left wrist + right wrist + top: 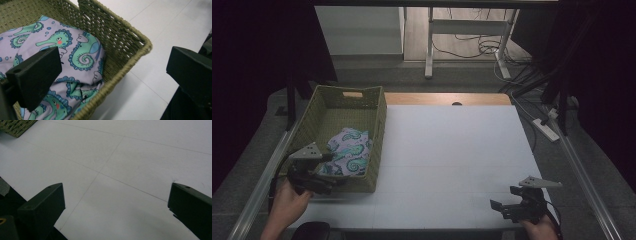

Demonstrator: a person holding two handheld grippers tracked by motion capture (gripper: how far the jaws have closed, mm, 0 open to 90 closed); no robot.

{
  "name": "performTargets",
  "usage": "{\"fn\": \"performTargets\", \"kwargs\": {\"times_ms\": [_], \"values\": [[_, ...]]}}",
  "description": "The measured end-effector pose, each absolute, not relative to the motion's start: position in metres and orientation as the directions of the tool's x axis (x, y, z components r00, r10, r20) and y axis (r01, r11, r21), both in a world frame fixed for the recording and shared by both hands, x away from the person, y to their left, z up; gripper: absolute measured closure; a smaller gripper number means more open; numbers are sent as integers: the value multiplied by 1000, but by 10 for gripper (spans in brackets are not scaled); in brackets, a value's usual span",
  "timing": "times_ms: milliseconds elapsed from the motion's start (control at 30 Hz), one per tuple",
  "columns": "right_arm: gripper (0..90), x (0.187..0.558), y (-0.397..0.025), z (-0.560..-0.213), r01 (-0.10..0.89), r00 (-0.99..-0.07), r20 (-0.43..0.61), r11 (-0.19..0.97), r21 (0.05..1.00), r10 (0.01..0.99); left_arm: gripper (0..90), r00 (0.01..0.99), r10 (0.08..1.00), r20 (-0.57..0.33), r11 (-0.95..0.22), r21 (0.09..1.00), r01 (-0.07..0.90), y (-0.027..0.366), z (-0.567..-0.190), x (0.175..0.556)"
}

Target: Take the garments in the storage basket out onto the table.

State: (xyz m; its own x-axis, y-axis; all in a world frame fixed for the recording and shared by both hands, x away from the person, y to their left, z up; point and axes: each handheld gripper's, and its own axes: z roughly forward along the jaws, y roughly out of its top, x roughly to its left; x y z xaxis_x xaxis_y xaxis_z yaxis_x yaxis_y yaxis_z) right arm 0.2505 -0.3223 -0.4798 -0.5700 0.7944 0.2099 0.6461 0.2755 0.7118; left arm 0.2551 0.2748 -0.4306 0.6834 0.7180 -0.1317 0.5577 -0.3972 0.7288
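Note:
A green woven basket stands on the left of the white table. Inside it lies a folded lilac cloth printed with teal seahorses, near the basket's front right corner. My left gripper hovers at the basket's front wall, open, its jaws straddling the rim; one jaw is above the cloth, the other outside the basket. Nothing is between them. My right gripper is open and empty, low over the table's front right, pointing left across bare tabletop.
A wooden strip runs along the table's far edge. Metal rails flank the table. Beyond it are desk legs, cables and a power strip on the floor. A basket corner shows far off in the right gripper view.

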Motion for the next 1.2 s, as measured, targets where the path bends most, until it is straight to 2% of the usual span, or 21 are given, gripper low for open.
{"fn": "performTargets", "kwargs": {"times_ms": [300,533,667,1067,1200], "values": [[11,251,-322,-480,646,-571,210,276,712,794,0,699,699,-151,-414,712,567,270,-429,278],[11,251,-322,-480,646,-571,211,276,712,794,0,711,692,-121,-454,693,560,265,-424,299],[11,251,-323,-480,646,-571,212,275,712,793,0,706,705,-72,-484,679,552,263,-427,311],[11,251,-323,-480,646,-572,213,275,712,792,0,704,702,-103,-494,641,587,255,-430,344],[11,251,-323,-480,647,-572,214,274,712,792,0,695,714,-86,-512,613,602,252,-434,351]]}}
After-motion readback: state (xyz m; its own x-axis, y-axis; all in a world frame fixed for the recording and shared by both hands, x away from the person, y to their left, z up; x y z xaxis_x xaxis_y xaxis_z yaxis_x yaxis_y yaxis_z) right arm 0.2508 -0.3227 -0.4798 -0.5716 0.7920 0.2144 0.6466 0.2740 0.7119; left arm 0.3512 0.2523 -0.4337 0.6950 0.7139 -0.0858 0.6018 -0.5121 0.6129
